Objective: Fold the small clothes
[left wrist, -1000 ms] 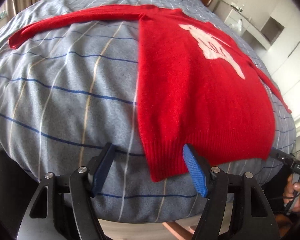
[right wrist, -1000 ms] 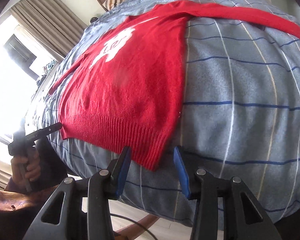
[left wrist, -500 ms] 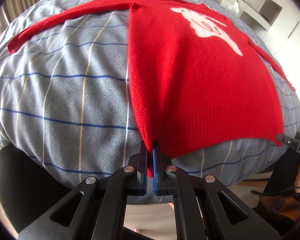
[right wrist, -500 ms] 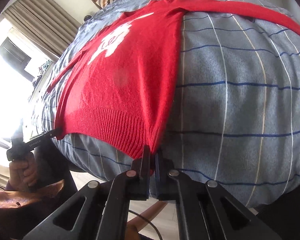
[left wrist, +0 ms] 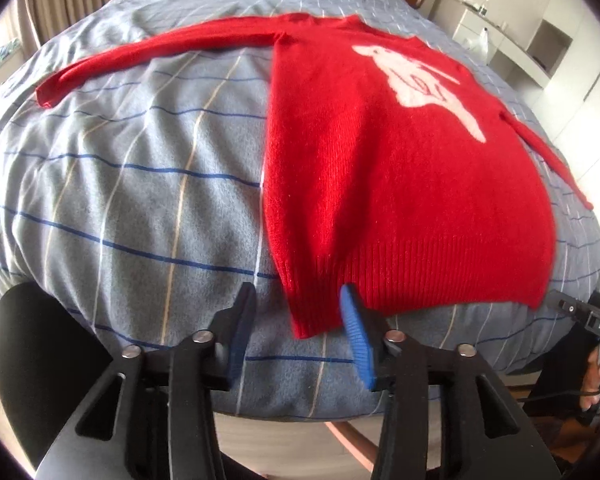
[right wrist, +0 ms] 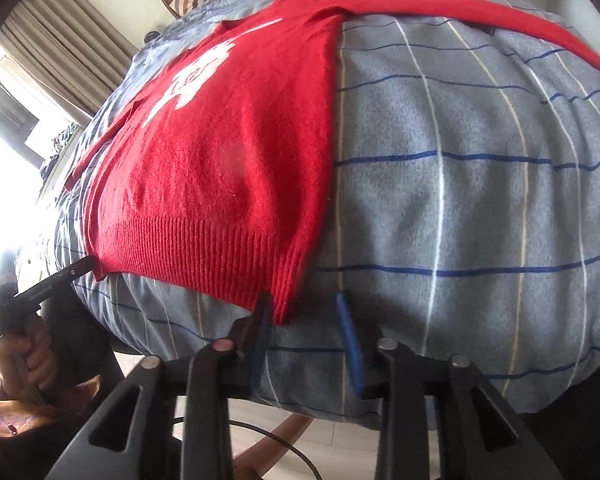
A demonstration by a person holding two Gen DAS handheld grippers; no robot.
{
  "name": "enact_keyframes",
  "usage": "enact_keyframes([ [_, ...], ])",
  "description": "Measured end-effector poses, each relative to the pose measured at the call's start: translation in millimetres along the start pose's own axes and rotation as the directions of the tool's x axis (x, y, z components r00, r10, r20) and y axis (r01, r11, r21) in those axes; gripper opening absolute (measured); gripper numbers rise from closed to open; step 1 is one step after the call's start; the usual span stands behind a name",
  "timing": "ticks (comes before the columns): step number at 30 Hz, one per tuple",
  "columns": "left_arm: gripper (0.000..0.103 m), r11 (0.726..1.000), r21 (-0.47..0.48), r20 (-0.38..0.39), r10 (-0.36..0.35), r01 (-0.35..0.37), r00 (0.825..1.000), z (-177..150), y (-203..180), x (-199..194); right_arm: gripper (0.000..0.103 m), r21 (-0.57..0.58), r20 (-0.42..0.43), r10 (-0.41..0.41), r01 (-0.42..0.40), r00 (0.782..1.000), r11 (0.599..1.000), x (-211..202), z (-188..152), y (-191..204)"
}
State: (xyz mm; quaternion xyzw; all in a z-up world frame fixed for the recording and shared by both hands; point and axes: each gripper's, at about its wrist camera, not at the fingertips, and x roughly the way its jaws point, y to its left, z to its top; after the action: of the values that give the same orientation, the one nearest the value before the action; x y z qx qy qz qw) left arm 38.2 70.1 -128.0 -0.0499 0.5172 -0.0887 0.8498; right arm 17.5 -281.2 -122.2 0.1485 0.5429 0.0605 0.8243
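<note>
A red knitted sweater (left wrist: 380,160) with a white figure on its chest lies flat, sleeves spread, on a grey-blue checked bedspread (left wrist: 140,200). My left gripper (left wrist: 296,300) is at the near left hem corner. Its jaws are opening, and the corner hangs loose between them, against the right pad. In the right wrist view the sweater (right wrist: 228,152) ends at the near right hem corner. My right gripper (right wrist: 303,300) is opening there too, with the corner lying between the jaws next to the left finger. Each gripper's tip also shows at the other view's far hem corner.
The bedspread drops off just in front of both grippers, with wooden floor below. White cabinets (left wrist: 560,60) stand to the right of the bed, and curtains (right wrist: 60,52) with a bright window to the left. A dark rounded seat (left wrist: 32,360) sits low at the left.
A second ago both grippers were open around the hem corners. Half a second ago each was shut on its corner. Now both have opened again and the corners lie loose.
</note>
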Motion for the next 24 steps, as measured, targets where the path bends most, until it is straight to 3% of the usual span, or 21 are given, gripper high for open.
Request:
enact_keyframes([
  [4, 0.074, 0.998, -0.055, 0.114, 0.036, -0.030, 0.993, 6, 14, -25, 0.047, -0.032, 0.132, -0.110, 0.116, 0.985, 0.993, -31, 4, -5],
  [7, 0.081, 0.994, -0.091, 0.201, 0.076, -0.059, 0.977, 26, 25, -30, 0.056, -0.049, 0.283, -0.215, 0.237, 0.935, 0.970, -48, 15, -9],
  [9, 0.087, 0.992, -0.094, 0.245, 0.110, -0.090, 0.963, 48, 27, -24, 0.057, -0.044, 0.356, -0.256, 0.290, 0.899, 0.956, -52, 24, -13],
  [12, 0.090, 0.984, -0.093, 0.311, 0.175, -0.153, 0.934, 76, 34, -4, 0.057, -0.004, 0.418, -0.290, 0.321, 0.861, 0.947, -49, 42, -27],
  [15, 0.090, 0.972, -0.123, 0.304, 0.231, -0.203, 0.924, 97, 45, 19, 0.057, 0.027, 0.446, -0.319, 0.344, 0.836, 0.939, -39, 53, -42],
  [20, 0.090, 0.958, -0.169, 0.256, 0.270, -0.232, 0.928, 90, 58, 47, 0.057, 0.069, 0.379, -0.339, 0.339, 0.861, 0.938, -22, 55, -58],
  [24, 0.098, 0.956, -0.141, 0.242, 0.284, -0.256, 0.928, 84, 58, 50, 0.063, 0.075, 0.369, -0.348, 0.346, 0.862, 0.935, -15, 54, -58],
])
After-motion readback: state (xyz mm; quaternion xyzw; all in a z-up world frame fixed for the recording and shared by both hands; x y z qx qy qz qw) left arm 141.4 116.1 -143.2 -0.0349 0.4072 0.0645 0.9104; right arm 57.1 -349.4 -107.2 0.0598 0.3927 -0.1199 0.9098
